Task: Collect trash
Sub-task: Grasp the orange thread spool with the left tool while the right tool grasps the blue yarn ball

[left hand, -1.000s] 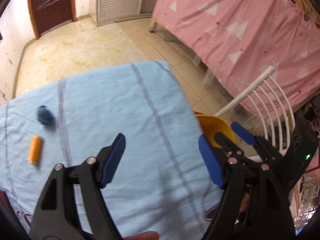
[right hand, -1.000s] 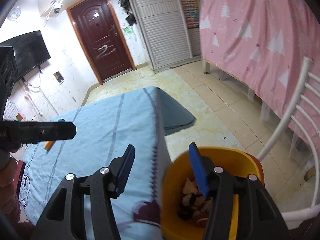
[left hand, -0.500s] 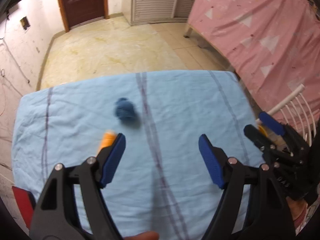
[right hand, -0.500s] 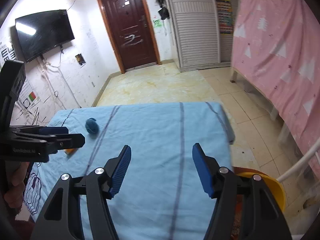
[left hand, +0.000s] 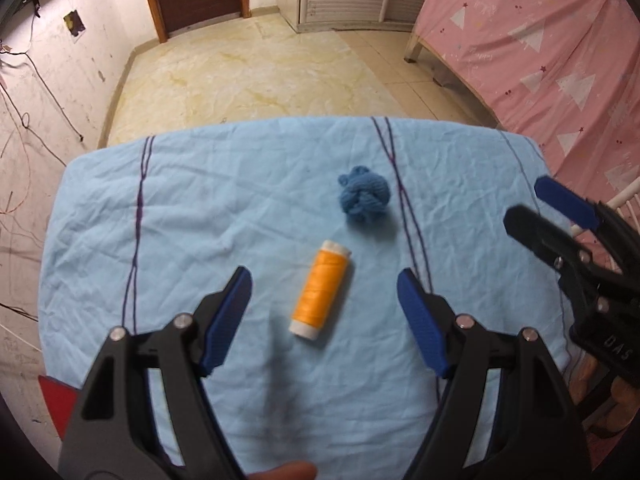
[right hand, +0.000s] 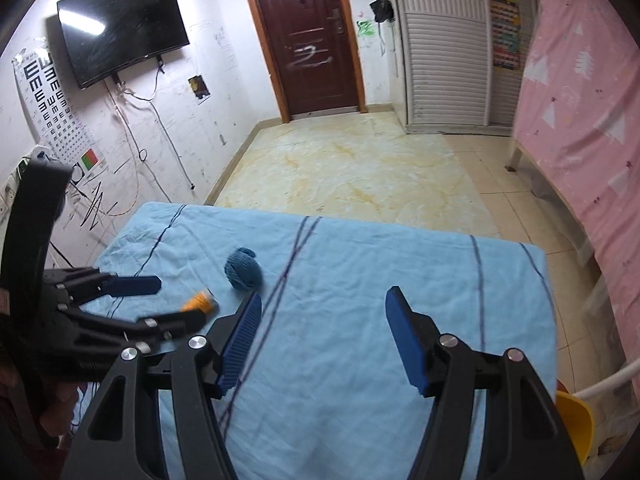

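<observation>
A tabletop covered with a wrinkled light-blue cloth with dark stripes carries two pieces of trash: an orange thread spool lying on its side and, just beyond it, a crumpled blue wool ball; the two lie near each other but apart.

The left gripper hangs over the cloth with its fingers spread wide on either side of the spool, above it and not touching it. Nothing lies between the fingers and the spool.

The right gripper is over the bare middle of the cloth, fingers set fairly wide with nothing between them. In the left wrist view it enters from the right edge, well clear of both items. In the right wrist view one finger of the left gripper partly hides the spool, while the wool ball is unobstructed.

A yellow bin peeks out at the table's right corner beside a white chair rail. Beyond are a pink bed curtain, a dark door and a wall-mounted television.
</observation>
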Motion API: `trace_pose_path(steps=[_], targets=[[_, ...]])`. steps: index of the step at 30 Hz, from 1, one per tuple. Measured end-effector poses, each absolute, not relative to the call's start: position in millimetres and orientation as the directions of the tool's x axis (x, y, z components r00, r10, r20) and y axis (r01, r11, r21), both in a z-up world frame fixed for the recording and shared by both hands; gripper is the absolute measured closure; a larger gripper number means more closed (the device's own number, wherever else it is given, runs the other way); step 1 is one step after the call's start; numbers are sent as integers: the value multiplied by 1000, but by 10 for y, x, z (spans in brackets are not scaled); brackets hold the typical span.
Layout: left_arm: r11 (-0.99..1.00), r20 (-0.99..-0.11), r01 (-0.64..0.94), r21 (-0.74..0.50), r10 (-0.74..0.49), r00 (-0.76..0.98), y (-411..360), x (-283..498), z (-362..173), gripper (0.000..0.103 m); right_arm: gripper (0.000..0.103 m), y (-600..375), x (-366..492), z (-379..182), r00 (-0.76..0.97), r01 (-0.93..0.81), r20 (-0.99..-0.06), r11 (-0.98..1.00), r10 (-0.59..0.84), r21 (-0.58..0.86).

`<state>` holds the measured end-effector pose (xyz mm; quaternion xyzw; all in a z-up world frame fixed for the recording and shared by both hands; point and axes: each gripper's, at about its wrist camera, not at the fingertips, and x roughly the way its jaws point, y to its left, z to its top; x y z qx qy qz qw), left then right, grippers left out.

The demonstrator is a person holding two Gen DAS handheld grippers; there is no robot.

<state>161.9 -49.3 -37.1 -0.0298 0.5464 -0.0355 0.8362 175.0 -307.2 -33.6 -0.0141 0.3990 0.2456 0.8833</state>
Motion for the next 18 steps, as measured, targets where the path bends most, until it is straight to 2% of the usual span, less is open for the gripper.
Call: trace_pose_path(steps=[1, 4, 6, 10, 15, 18], targets=[[996, -913, 24, -89, -91, 398, -484, 1623, -393, 31, 45, -3041, 1778, -350, 553, -450, -715, 875, 429, 177], [995, -919, 25, -95, -97, 382, -449, 1634, -449, 41, 45, -2941, 1852, -395, 524, -469, -722, 861, 452, 198], [995, -923, 34, -93, -99, 372, -468, 1627, -487, 52, 45, -2857, 1894, -432, 505, -484, -728, 851, 463, 205], [994, -925, 51, -94, -106, 364, -476, 1609, -541, 57, 45, -2693, 1976, -502, 464, -518, -733, 823, 498, 232], [996, -920, 52, -71, -86, 381, -462, 1600, -538, 85, 45, -2464, 2063, -574, 434, -549, -749, 806, 501, 220], [997, -917, 53, -50, -67, 393, -467, 1569, -545, 86, 45, -2343, 2094, -605, 430, -565, -756, 800, 494, 202]])
